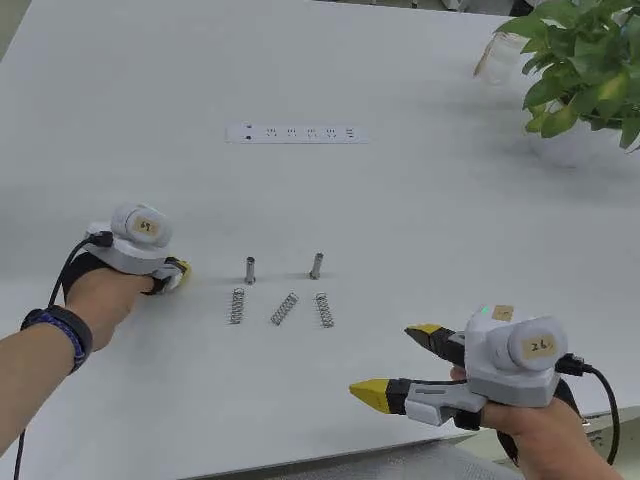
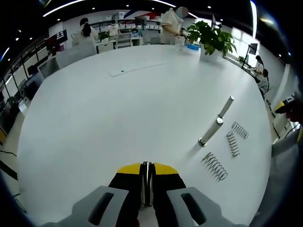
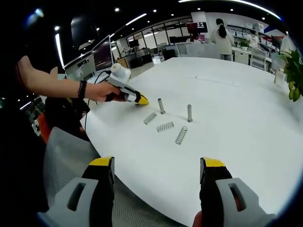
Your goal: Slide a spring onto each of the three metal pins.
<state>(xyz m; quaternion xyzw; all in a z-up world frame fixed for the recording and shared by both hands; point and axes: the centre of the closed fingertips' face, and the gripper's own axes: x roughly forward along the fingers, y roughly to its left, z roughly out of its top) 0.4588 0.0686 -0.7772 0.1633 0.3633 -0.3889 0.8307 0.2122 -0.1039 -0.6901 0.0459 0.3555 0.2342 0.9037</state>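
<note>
L gripper point(image 2: 147, 166): jaws closed tight on a short metal pin point(image 2: 147, 185), held lengthwise between the yellow tips at bottom centre of the left gripper view. In the head view the same gripper point(image 1: 178, 272) is at mid-left with a hand point(image 1: 105, 295) wrapped round it and a dark wristband point(image 1: 60, 330) behind. Its tip is low over the white table point(image 1: 420, 200); can't tell if it touches.

R gripper point(image 1: 390, 360): lower right of the head view, jaws spread wide w/ nothing between them, yellow tips pointing toward frame left. In the right gripper view the two jaws rise at bottom left and bottom right, w/ the table edge between them.

Two other pins stand upright at frame centre in the head view: left pin point(image 1: 250, 270) and right pin point(image 1: 317, 265), well apart from each other. The left pin is near the L gripper tip but not touching it.

Three springs lie flat in a row just below those pins:
- left spring point(image 1: 237, 305), approx. straight up-down in frame
- mid spring point(image 1: 285, 308), slanted
- right spring point(image 1: 325, 309), slightly tilted

All three are loose on the table, apart from each other and from the pins. They are well apart from the R gripper.

Power strip point(image 1: 297, 133) lies flat at upper centre. Potted plant point(image 1: 585, 60) is in the upper right corner.
</note>
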